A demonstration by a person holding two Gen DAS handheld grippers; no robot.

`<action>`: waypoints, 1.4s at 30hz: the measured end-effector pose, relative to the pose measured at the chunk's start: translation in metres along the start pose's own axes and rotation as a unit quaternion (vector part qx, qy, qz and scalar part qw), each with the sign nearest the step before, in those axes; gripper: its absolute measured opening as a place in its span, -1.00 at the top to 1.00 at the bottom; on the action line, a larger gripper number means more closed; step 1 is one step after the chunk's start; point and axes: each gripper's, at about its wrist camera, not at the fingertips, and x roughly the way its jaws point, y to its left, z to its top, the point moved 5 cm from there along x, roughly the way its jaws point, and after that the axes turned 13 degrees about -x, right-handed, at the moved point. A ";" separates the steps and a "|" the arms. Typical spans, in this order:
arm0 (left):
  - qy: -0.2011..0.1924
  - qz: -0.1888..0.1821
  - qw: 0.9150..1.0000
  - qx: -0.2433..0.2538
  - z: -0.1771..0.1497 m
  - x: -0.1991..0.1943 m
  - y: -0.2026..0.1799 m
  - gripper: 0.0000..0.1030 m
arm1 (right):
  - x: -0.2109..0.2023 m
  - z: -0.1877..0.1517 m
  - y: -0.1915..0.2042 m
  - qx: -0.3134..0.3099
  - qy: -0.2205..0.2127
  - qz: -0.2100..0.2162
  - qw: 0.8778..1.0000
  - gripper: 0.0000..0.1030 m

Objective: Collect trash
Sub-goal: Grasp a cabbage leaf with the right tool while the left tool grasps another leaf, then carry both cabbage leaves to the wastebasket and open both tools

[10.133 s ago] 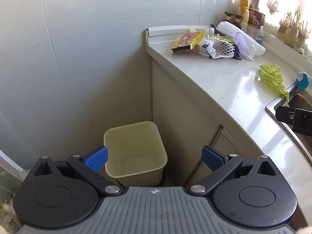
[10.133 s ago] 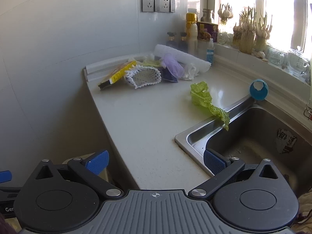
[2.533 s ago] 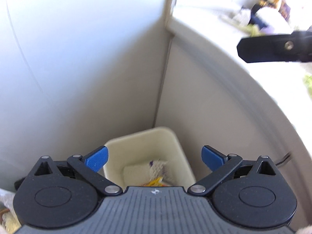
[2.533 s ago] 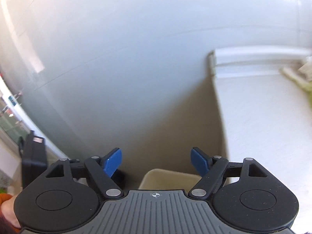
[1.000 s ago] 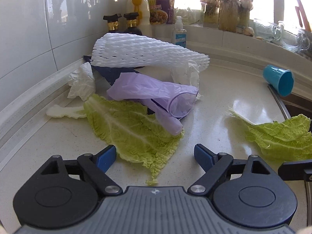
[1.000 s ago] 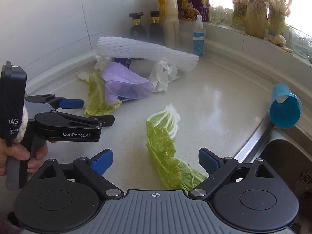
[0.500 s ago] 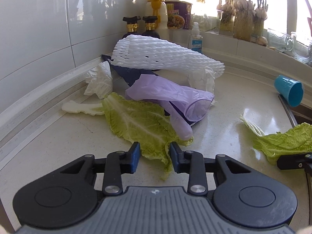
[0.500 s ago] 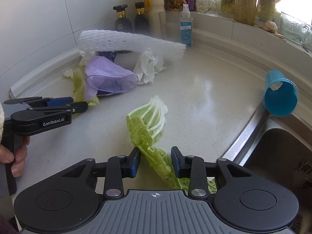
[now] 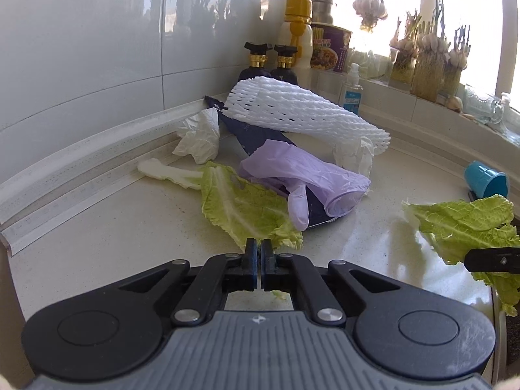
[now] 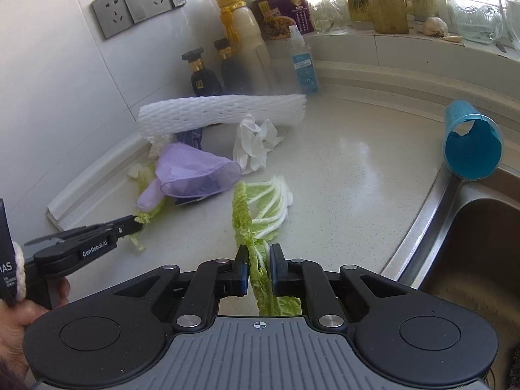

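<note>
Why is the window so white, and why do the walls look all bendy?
Left wrist view: sun pours through the window and washes it out, so the garlic jars look dark against it; the fisheye lens bends the wall tiles. Right wrist view: haze blurs the bottles, and the counter shines with glare.

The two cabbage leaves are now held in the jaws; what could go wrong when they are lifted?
1. The left gripper pinches only the thin tip of its cabbage leaf; it may tear.
2. The purple glove lies on that leaf and may be dragged along.
3. The right gripper holds a long leaf; its hanging end may sweep the counter.
</note>
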 end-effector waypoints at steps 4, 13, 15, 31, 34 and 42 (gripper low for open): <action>-0.017 -0.002 1.000 -0.003 0.003 -0.020 0.003 0.98 | -0.005 0.002 0.007 0.005 -0.013 0.029 0.999 0.77; -0.050 -0.005 0.999 -0.012 0.009 -0.060 0.007 0.98 | -0.009 0.005 0.027 -0.009 -0.024 0.077 0.997 0.77; -0.059 -0.006 0.998 -0.016 0.012 -0.068 0.008 0.98 | -0.011 0.007 0.032 -0.013 -0.028 0.084 0.996 0.77; -0.134 -0.007 0.991 -0.029 0.033 -0.152 0.011 0.98 | -0.037 0.019 0.082 -0.040 -0.075 0.192 0.978 0.77; -0.148 -0.003 0.988 -0.033 0.034 -0.171 0.015 0.98 | -0.042 0.019 0.098 -0.056 -0.076 0.212 0.973 0.77; -0.179 0.020 0.982 -0.054 0.030 -0.222 0.043 0.99 | -0.053 0.009 0.149 -0.108 -0.069 0.272 0.954 0.77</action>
